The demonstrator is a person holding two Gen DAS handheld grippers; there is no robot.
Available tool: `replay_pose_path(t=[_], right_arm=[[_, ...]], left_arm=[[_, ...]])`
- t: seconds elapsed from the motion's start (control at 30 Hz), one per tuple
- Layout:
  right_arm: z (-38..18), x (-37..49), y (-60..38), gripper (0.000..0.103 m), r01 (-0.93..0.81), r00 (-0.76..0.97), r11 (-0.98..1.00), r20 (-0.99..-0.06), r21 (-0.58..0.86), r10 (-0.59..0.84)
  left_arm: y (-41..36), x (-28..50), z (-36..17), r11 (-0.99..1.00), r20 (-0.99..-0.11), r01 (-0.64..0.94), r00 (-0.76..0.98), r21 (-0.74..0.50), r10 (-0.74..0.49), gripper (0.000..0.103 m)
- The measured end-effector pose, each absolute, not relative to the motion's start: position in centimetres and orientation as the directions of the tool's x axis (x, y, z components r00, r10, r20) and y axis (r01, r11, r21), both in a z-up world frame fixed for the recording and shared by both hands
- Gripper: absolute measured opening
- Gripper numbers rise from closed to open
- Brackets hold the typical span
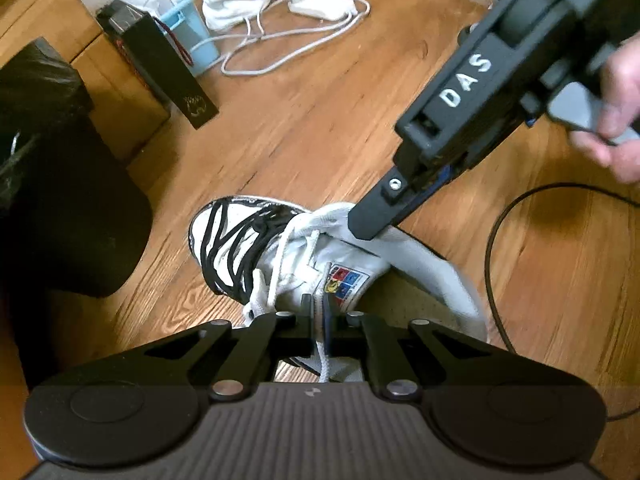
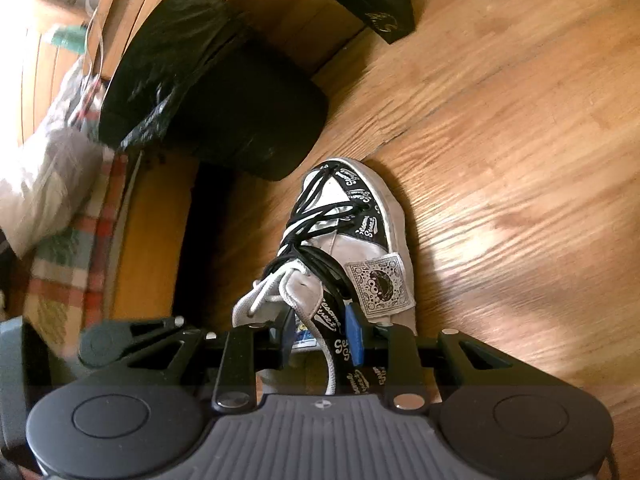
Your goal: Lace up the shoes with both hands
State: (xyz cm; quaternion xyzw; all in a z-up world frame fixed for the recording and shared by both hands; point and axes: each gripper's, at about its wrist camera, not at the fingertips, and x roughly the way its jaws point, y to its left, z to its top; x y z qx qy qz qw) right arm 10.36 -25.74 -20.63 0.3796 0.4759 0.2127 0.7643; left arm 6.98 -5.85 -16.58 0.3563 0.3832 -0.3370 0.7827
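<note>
Wood floor all around, with the shoe (image 1: 304,264) lying on it, toe pointing away from both cameras. It's a white high-top with black laces (image 1: 236,248) over the front and a white lace (image 1: 280,264) higher up near the tongue. Left gripper (image 1: 318,320) is clenched tight on the white lace, which runs down between its fingers right at the ankle opening. Right gripper (image 2: 322,332) sits at the collar with its jaws partly spread; the tongue and a strand of white lace (image 2: 330,364) pass between them, and I can't tell if the pads actually press on anything. From the left cam you see the right gripper's finger tip touching the shoe's collar, and a hand (image 1: 616,108) on its grip. Off to the side there's a black bin (image 2: 224,92), a black box (image 1: 160,64), and a white cable (image 1: 304,28) looped on the floor further back
</note>
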Motion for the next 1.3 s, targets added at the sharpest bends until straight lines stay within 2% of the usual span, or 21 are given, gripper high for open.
replay_pose_path(t=[0.1, 0.17, 0.23, 0.27, 0.37, 0.43, 0.53, 0.6, 0.77, 0.9, 1.03, 1.17, 1.3], right_arm=[[-22.2, 10.0, -27.0, 0.036, 0.112, 0.477, 0.503, -0.49, 0.857, 0.729], [-24.1, 9.5, -28.3, 0.034, 0.208, 0.502, 0.376, -0.429, 0.903, 0.751], [-25.3, 9.1, -29.4, 0.032, 0.323, 0.507, 0.381, -0.498, 0.867, 0.703], [-25.4, 9.1, -29.6, 0.031, 0.305, 0.493, 0.408, -0.509, 0.861, 0.705], [-24.1, 9.0, -29.8, 0.031, 0.186, 0.521, 0.415, -0.448, 0.89, 0.727], [-22.0, 9.2, -29.1, 0.031, 0.087, 0.537, 0.513, -0.474, 0.854, 0.698], [-18.7, 9.4, -26.4, 0.033, -0.102, 0.537, 0.693, -0.547, 0.714, 0.643], [-17.3, 9.7, -24.6, 0.035, -0.188, 0.526, 0.74, -0.57, 0.646, 0.631], [-17.2, 10.3, -22.6, 0.036, -0.192, 0.492, 0.789, -0.638, 0.583, 0.592], [-18.4, 10.2, -23.5, 0.038, -0.141, 0.493, 0.758, -0.618, 0.637, 0.612], [-18.2, 9.8, -23.5, 0.038, -0.161, 0.486, 0.726, -0.586, 0.669, 0.648], [-18.6, 10.0, -23.2, 0.038, -0.139, 0.482, 0.759, -0.626, 0.637, 0.613], [-20.5, 10.1, -25.0, 0.038, -0.001, 0.496, 0.639, -0.554, 0.769, 0.668]], left_arm=[[-6.2, 7.3, -16.6, 0.524, -0.839, 0.8, 0.477, 0.291, -0.261, 0.005], [-6.5, 7.6, -16.4, 0.535, -0.837, 0.797, 0.475, 0.279, -0.271, 0.005], [-6.8, 7.8, -16.3, 0.539, -0.833, 0.797, 0.476, 0.274, -0.281, 0.005], [-6.9, 7.9, -16.3, 0.537, -0.833, 0.799, 0.474, 0.271, -0.284, 0.005], [-7.0, 7.6, -16.3, 0.515, -0.832, 0.809, 0.474, 0.283, -0.288, 0.005], [-6.6, 7.7, -16.4, 0.526, -0.833, 0.805, 0.473, 0.276, -0.287, 0.005], [-6.1, 8.0, -16.4, 0.559, -0.83, 0.788, 0.477, 0.258, -0.289, 0.005], [-5.8, 7.9, -16.2, 0.567, -0.827, 0.783, 0.48, 0.255, -0.291, 0.005], [-5.3, 8.0, -16.4, 0.583, -0.827, 0.776, 0.478, 0.241, -0.295, 0.005], [-5.1, 7.9, -16.2, 0.584, -0.821, 0.777, 0.48, 0.234, -0.309, 0.005], [-5.2, 8.2, -16.2, 0.592, -0.821, 0.773, 0.479, 0.226, -0.312, 0.005], [-5.1, 8.1, -16.1, 0.596, -0.819, 0.772, 0.478, 0.219, -0.318, 0.005], [-4.8, 7.9, -16.2, 0.598, -0.818, 0.773, 0.476, 0.214, -0.323, 0.005]])
